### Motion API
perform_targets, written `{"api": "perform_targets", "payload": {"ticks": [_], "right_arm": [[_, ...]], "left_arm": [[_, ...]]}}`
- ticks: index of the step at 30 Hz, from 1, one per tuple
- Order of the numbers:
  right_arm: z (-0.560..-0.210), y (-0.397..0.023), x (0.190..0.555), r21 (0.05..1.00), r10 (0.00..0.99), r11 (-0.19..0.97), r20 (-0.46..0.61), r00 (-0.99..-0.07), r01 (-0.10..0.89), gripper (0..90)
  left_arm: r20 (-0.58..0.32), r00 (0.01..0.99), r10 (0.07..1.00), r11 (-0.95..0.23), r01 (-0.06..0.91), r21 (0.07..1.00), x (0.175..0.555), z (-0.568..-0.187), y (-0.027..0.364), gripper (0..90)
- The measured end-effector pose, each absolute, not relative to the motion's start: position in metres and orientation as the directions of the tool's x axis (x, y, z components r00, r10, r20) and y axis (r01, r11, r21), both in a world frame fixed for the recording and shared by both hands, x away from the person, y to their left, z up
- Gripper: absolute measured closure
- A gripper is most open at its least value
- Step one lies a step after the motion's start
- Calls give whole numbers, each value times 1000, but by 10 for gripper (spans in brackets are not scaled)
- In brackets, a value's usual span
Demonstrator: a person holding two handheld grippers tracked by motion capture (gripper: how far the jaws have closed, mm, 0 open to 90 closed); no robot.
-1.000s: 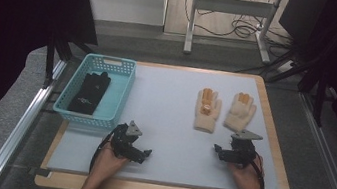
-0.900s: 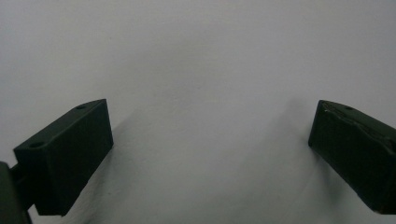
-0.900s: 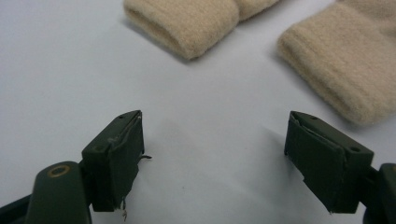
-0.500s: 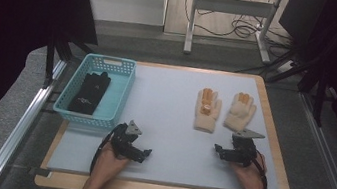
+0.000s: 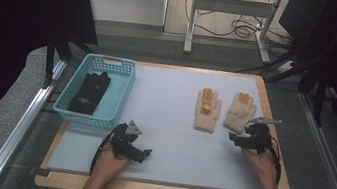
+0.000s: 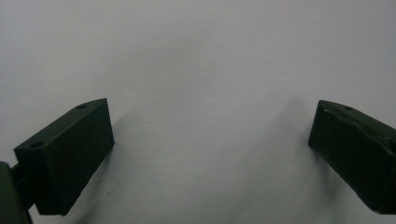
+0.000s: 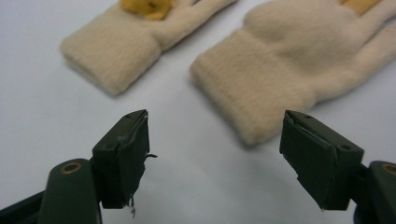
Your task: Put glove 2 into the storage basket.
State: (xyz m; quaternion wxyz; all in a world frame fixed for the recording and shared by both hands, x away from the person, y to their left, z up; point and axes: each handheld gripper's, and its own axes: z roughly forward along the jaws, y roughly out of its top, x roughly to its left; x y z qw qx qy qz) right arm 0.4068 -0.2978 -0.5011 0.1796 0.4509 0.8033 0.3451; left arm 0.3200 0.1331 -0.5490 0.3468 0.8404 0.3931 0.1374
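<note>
Pale grey matting covers the table [image 5: 172,125], framed by a wooden edge, with dark floor and cable clutter beyond. At the left, a turquoise basket [image 5: 121,95] stands on the mat and holds one black glove [image 5: 89,94] lying flat along its floor, so sorting looks partly done, as far as I can judge. Near the front edge, the left gripper [image 5: 143,154] rests low over bare mat, jaws spread wide with nothing between them. Farther right, two cream gloves with orange fingertips lie side by side, apart from the basket: the left cream glove [image 5: 207,111] and the right cream glove [image 5: 240,113]. Both are not yet picked up. The right gripper [image 7: 215,154] sits just short of the right cream glove's cuff, jaws having just narrowed a little but holding nothing.
</note>
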Motion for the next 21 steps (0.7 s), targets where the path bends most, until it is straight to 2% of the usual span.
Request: {"api": "perform_targets", "payload": {"ticks": [8, 14, 21], "right_arm": [[-497, -306, 427, 712, 862, 328, 43, -506, 621, 241], [-493, -306, 446, 711, 877, 346, -12, -481, 612, 210], [-492, -310, 469, 715, 873, 348, -12, -487, 607, 326]], "left_arm": [[-41, 653, 756, -451, 565, 691, 320, -549, 133, 5], [-39, 653, 756, -451, 564, 692, 320, -549, 133, 5], [-38, 653, 756, -452, 564, 692, 320, -549, 133, 5]]}}
